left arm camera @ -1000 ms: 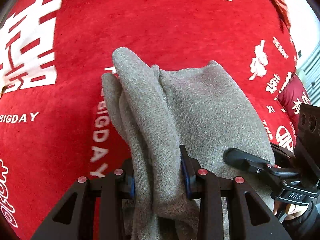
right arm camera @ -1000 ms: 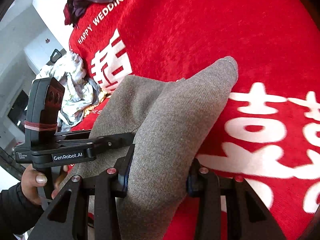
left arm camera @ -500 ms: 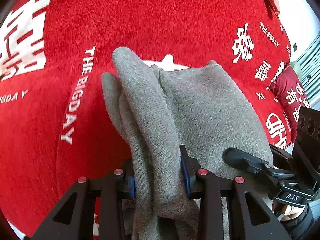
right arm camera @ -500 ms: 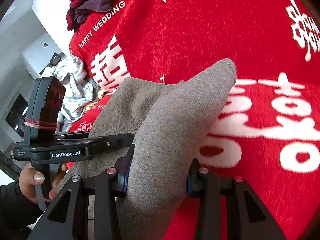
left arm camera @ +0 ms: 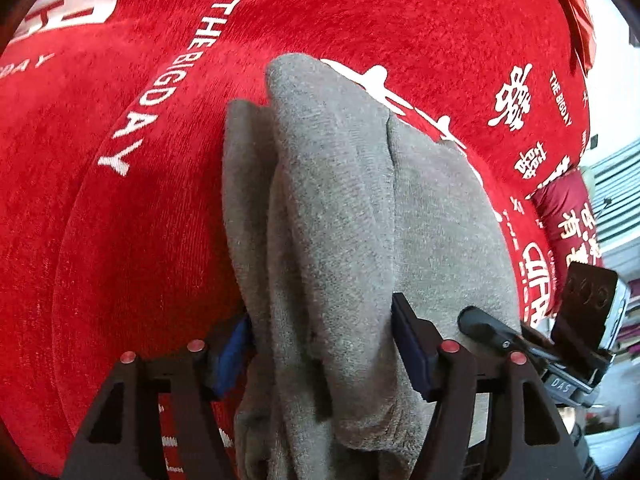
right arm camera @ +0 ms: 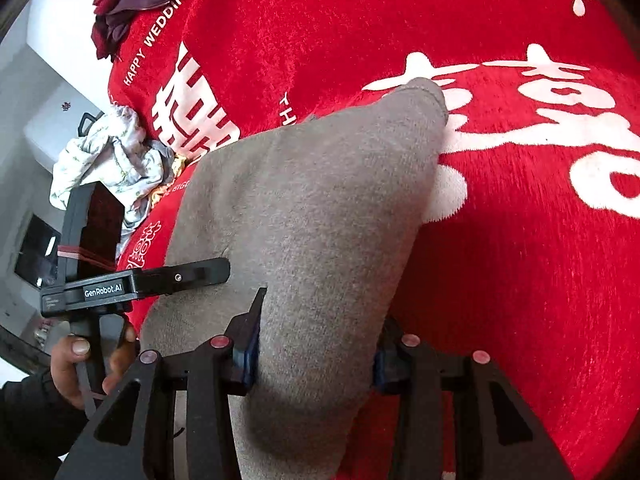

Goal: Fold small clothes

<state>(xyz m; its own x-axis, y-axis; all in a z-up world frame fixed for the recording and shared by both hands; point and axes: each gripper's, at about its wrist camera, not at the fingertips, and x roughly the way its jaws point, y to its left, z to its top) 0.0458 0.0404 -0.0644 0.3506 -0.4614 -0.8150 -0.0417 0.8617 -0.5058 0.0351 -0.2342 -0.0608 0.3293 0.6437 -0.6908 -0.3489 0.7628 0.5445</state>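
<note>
A grey knitted garment hangs bunched between both grippers above a red cloth. My left gripper is shut on one edge of it, with thick folds filling the jaws. My right gripper is shut on the other edge of the same garment, whose pointed corner sticks out forward. In the left wrist view the right gripper shows at the lower right. In the right wrist view the left gripper shows at the left, held by a hand.
The red cloth with white lettering covers the surface. A crumpled white patterned garment and a dark maroon garment lie at its far left edge. A red cushion sits at the right.
Both grippers have carried the grey garment across the red cloth; the printed lettering beneath has shifted. The grip on the garment is unchanged.
</note>
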